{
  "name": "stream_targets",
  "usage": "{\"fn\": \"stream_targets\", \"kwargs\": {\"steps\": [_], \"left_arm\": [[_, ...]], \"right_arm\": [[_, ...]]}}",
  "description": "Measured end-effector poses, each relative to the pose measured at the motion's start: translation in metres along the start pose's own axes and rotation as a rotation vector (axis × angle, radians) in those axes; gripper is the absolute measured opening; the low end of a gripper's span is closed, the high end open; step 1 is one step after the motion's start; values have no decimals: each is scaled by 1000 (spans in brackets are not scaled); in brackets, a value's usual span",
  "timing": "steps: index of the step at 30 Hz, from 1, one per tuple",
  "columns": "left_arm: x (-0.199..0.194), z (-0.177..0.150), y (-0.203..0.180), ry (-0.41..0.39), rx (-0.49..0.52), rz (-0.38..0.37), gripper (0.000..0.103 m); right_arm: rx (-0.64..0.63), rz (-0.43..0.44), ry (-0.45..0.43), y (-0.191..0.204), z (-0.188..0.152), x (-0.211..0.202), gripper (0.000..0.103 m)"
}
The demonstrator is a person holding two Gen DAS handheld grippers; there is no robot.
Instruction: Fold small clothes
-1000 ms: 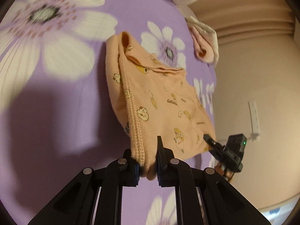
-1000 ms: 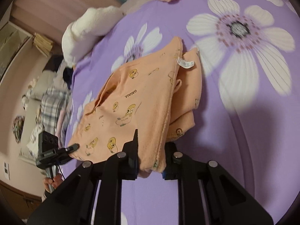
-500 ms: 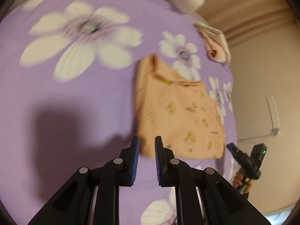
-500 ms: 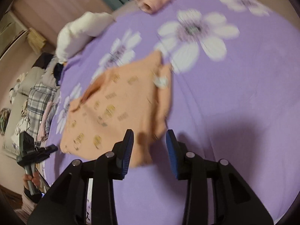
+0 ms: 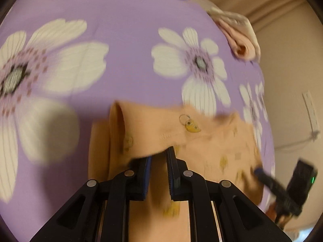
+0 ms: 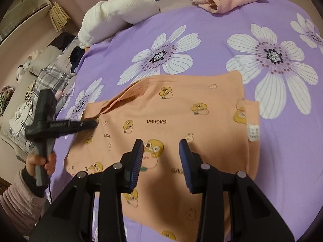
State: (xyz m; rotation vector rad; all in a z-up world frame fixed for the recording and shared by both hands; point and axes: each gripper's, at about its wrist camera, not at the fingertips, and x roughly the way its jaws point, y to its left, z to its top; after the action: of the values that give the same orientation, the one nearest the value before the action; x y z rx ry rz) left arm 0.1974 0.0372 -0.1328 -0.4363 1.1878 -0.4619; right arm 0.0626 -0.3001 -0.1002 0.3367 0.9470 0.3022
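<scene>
On the peach cotton garment with yellow cartoon ducks point(image 6: 161, 133), the word "GAGAGA." was printed in small dark capitals, upside down from where I stood, near the middle of the cloth. It was repeated, partly cut off, nearer the lower edges. The white care label point(image 6: 253, 132) sewn at its side bore marks too small to read.

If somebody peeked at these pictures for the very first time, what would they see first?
Probably the orange shirt with little yellow ducks, lying flat in the middle of the purple bedspread with big white flowers. Next, the black right gripper, hovering open just above the shirt's near part. A folded pink garment sits at the bed's far edge.
</scene>
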Motion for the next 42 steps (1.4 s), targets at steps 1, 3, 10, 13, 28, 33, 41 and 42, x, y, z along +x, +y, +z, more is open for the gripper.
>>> {"fn": "stream_targets", "kwargs": {"steps": [1, 3, 10, 13, 28, 33, 41, 42], "left_arm": [[1, 10, -1, -22, -18, -3, 11], [3, 27, -2, -57, -49, -13, 11], [-10, 44, -11, -102, -77, -45, 11], [-12, 26, -21, -58, -2, -23, 11], [-47, -96, 1, 42, 122, -38, 11], [-55, -103, 6, 28, 73, -49, 11], [-51, -101, 4, 40, 73, -34, 11], [-50, -100, 5, 42, 73, -36, 11]], "right_arm": [[3, -2, -3, 0, 0, 0, 37], [22, -6, -15, -6, 3, -2, 37], [45, -39, -54, -19, 6, -18, 38], [47, -60, -60, -25, 10, -21, 38], [139, -277, -32, -77, 19, -17, 38], [222, -158, -93, -90, 36, -18, 42], [206, -165, -27, -92, 58, 28, 15], [176, -183, -23, -89, 58, 29, 3]]}}
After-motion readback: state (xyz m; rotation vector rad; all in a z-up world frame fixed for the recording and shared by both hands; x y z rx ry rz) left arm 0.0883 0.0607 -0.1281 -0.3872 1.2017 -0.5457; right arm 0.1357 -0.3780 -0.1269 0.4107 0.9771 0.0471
